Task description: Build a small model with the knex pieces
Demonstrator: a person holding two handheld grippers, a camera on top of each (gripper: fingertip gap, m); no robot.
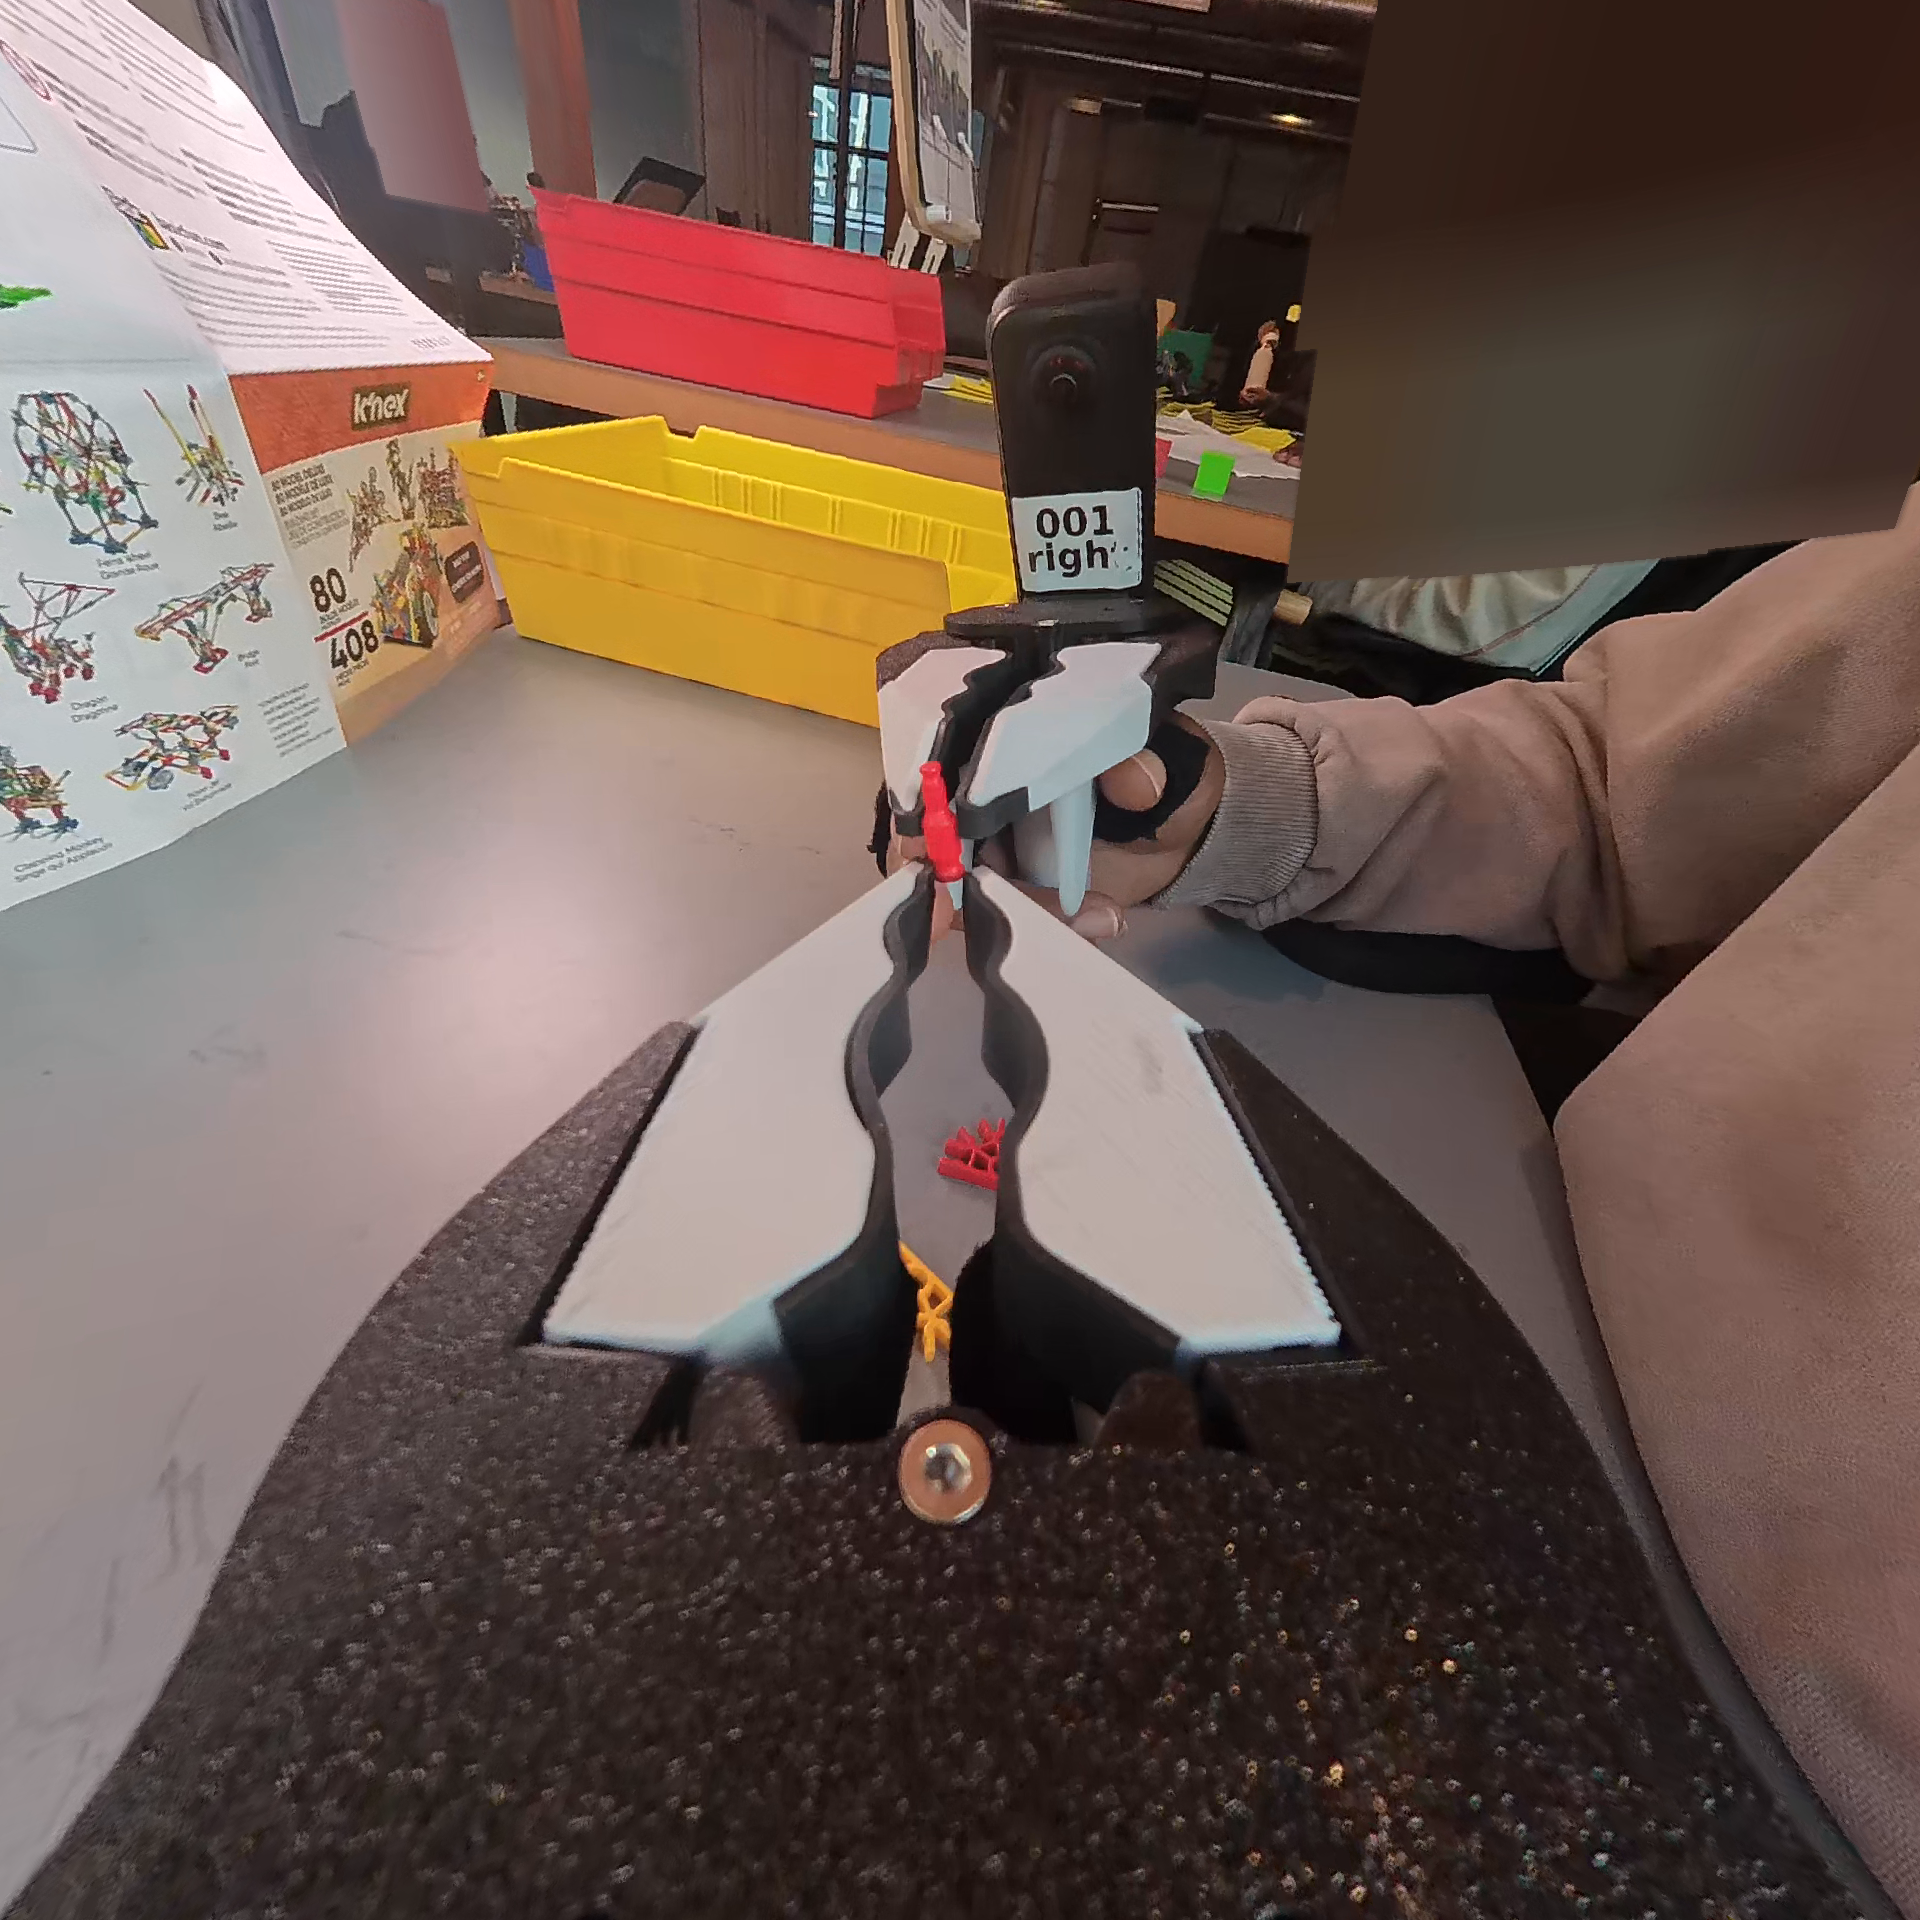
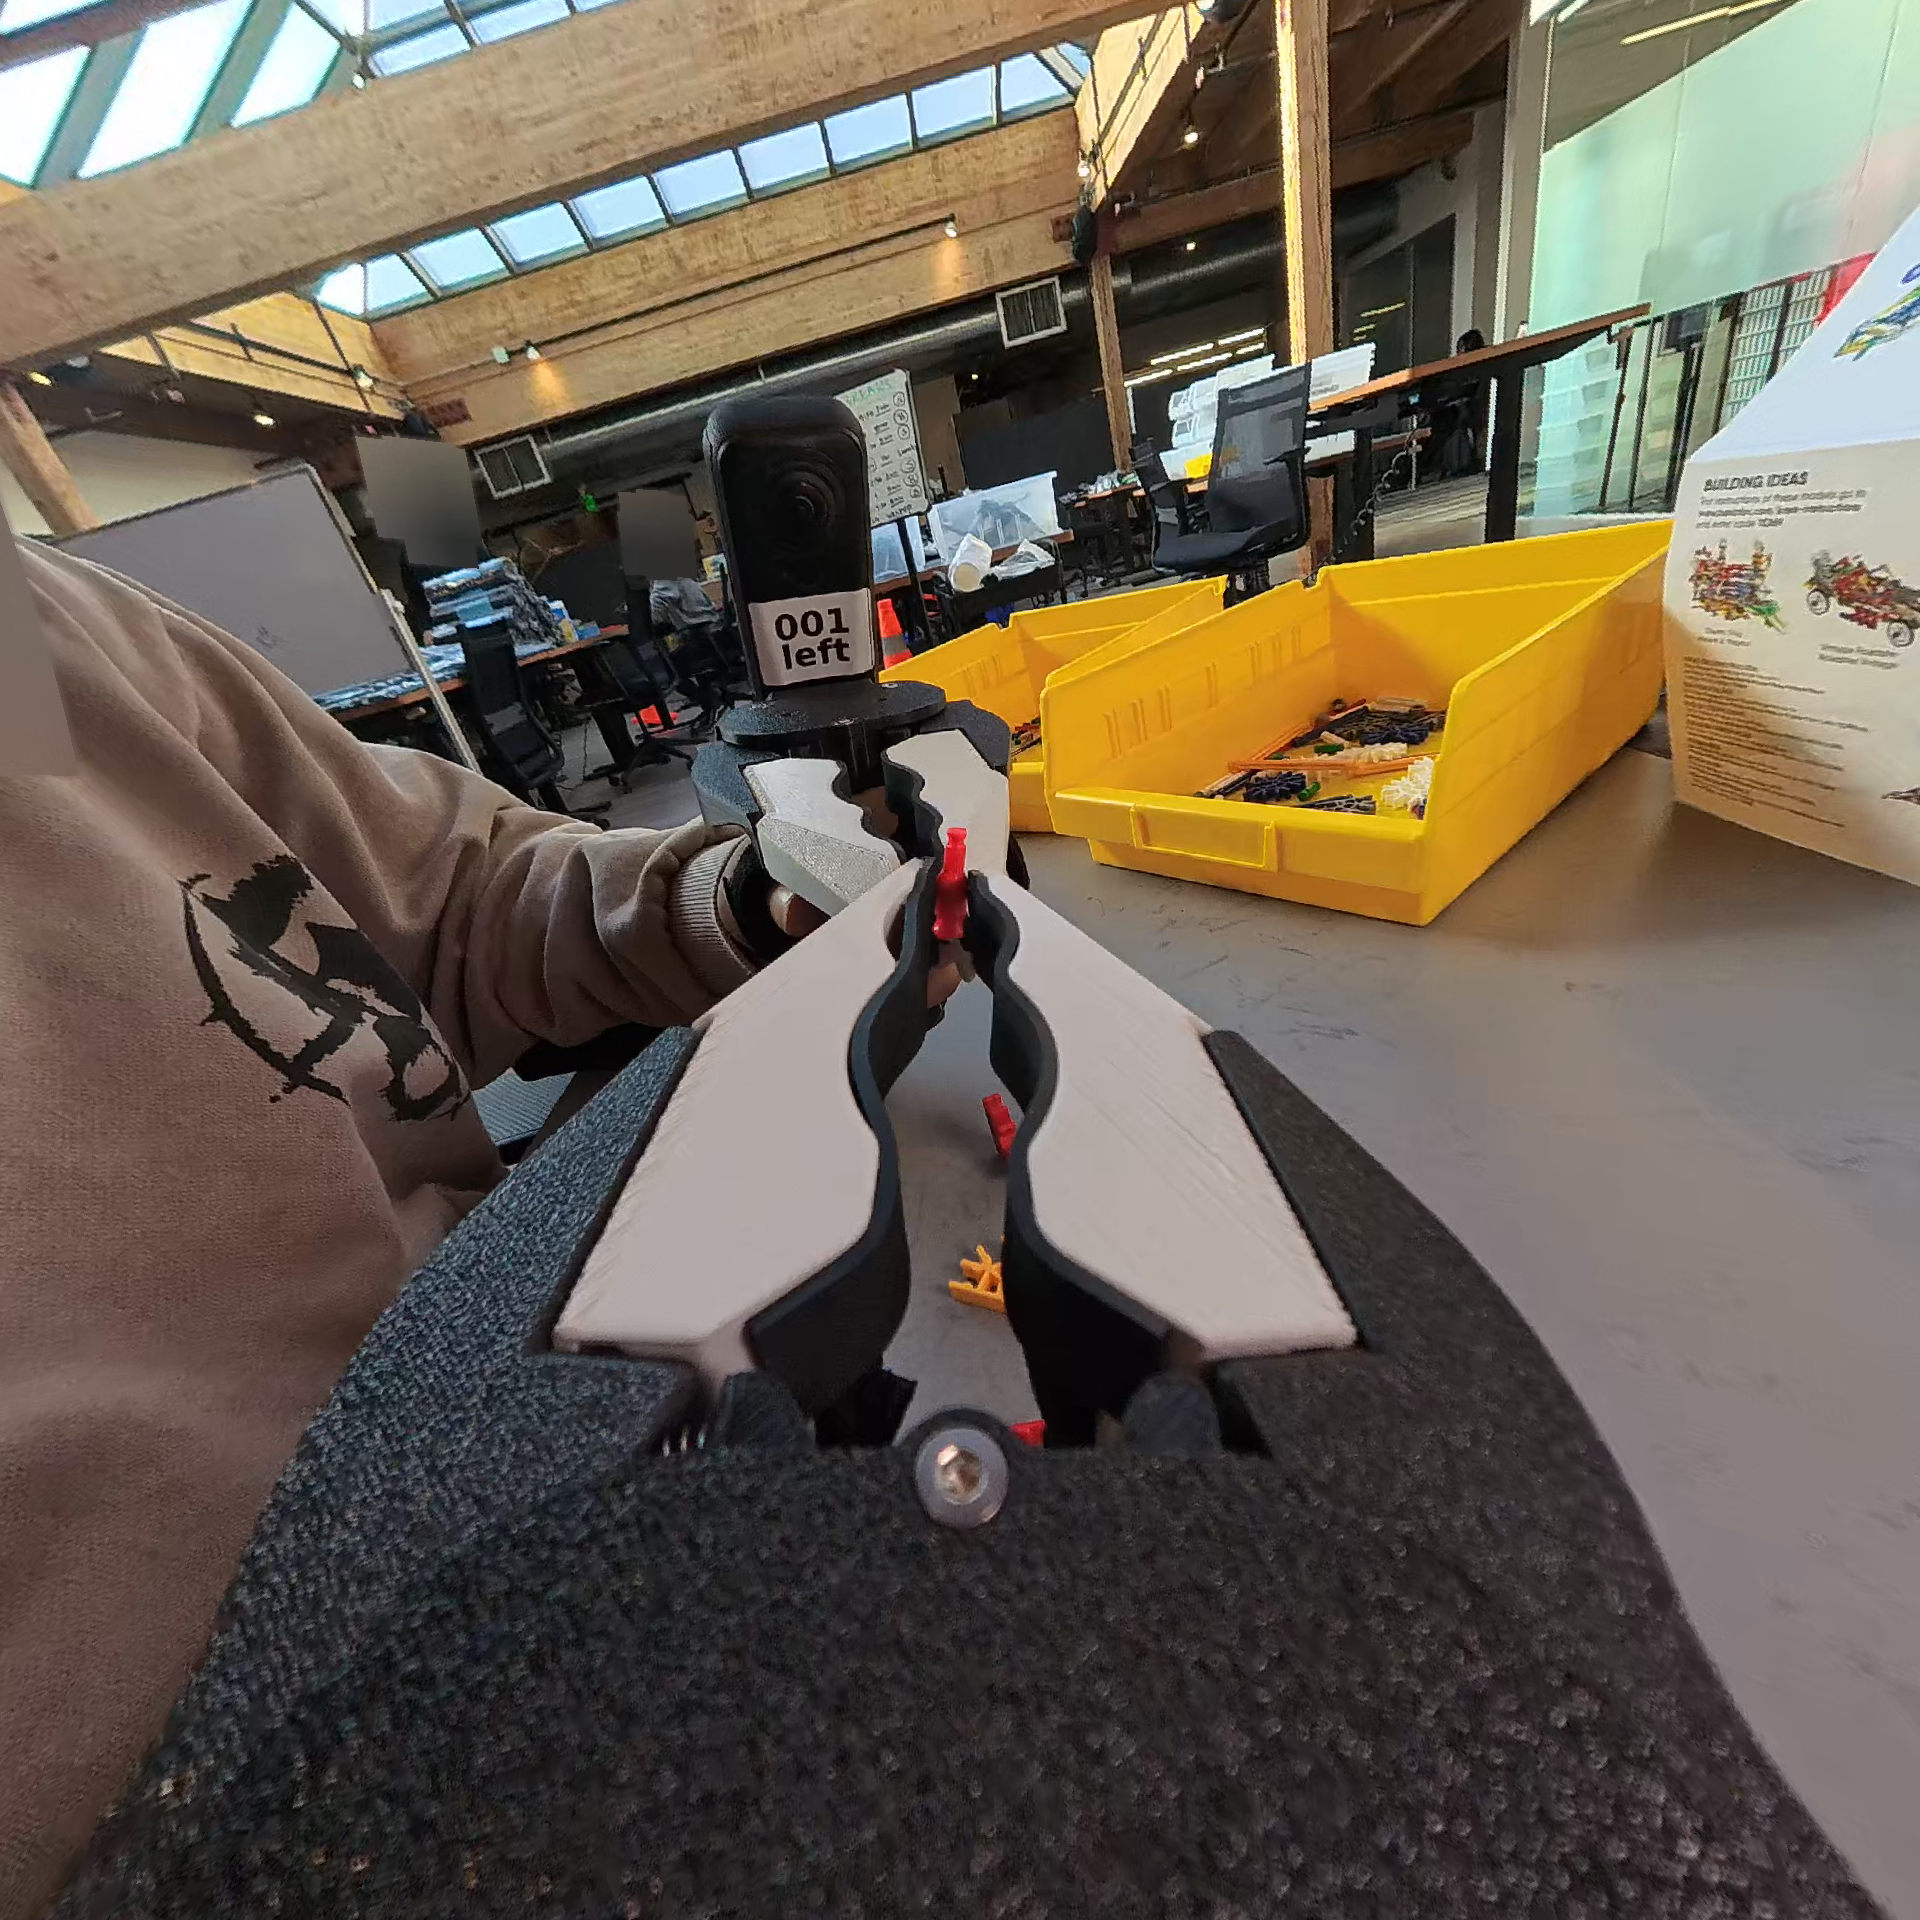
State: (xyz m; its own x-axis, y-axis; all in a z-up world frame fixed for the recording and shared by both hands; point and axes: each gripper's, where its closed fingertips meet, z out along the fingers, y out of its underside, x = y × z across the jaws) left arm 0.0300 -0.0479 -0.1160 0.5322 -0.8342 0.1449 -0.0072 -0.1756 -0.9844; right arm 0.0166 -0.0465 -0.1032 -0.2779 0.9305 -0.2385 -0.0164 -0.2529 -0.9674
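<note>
The grey table (image 2: 1558,1091) carries a yellow bin (image 2: 1351,748) of spare pieces. Your left gripper (image 1: 943,883) and right gripper (image 2: 948,883) meet tip to tip above it, both closed on one upright red rod (image 2: 950,883), steadying it; a red connector (image 1: 975,1148) lies beneath.

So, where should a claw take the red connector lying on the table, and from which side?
The red connector lies flat on the table, so come from straight above and pinch its two outer edges; its thin, ribbed fan shape probably offers no side hold.
</note>
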